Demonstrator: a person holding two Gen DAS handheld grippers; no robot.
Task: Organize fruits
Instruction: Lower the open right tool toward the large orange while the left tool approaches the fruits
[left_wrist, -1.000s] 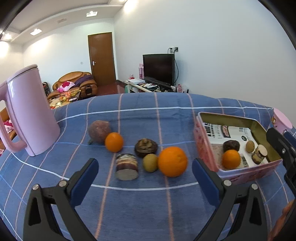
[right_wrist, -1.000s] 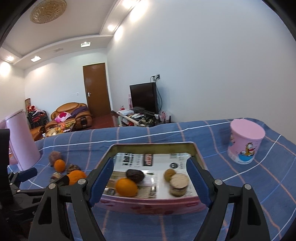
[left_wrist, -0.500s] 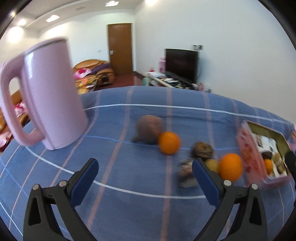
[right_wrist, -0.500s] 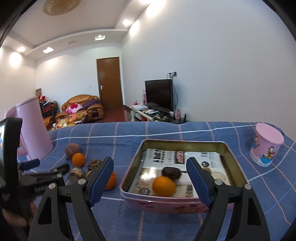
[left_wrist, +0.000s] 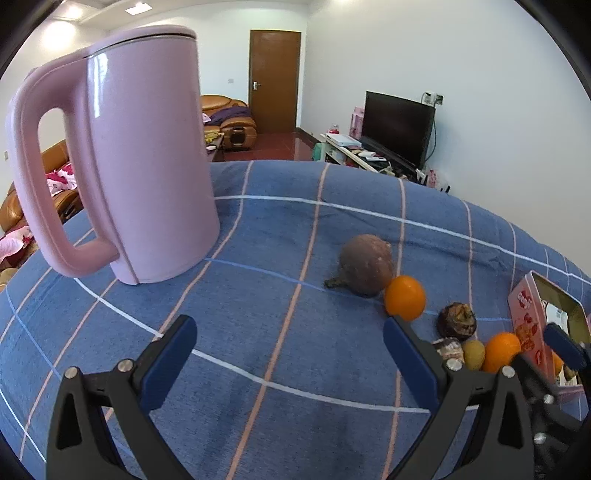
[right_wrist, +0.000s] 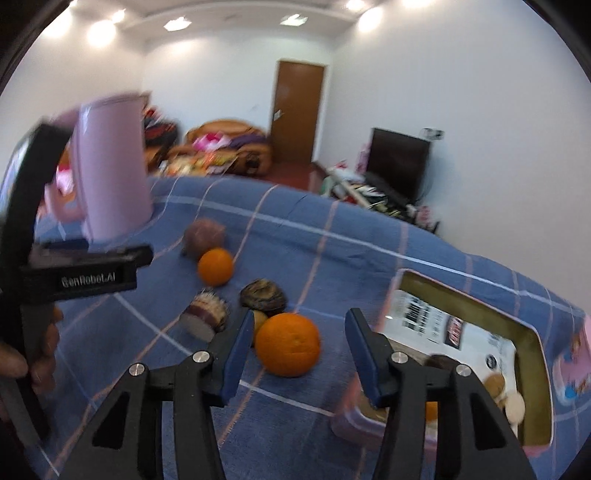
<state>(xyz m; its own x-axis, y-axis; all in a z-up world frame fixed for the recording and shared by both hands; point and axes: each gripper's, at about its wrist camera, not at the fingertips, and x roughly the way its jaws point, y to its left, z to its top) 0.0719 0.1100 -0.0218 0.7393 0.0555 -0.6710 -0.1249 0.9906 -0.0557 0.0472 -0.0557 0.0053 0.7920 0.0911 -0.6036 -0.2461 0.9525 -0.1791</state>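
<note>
Right hand-held gripper: jaws closing, large orange framed between the pads, not yet pressed.
Left hand-held gripper: held wide, only checked cloth between the fingers.
Loose fruits: small orange, brown fruit, dark fruit clustered mid-tabletop.
Tin box: toward the right edge, some fruits already inside.
Pink kettle: placed toward the far left edge.

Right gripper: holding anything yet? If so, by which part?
Nothing held. The right gripper is closing with the large orange framed between its pads, which do not yet touch it. The left gripper is open over bare cloth.
</note>
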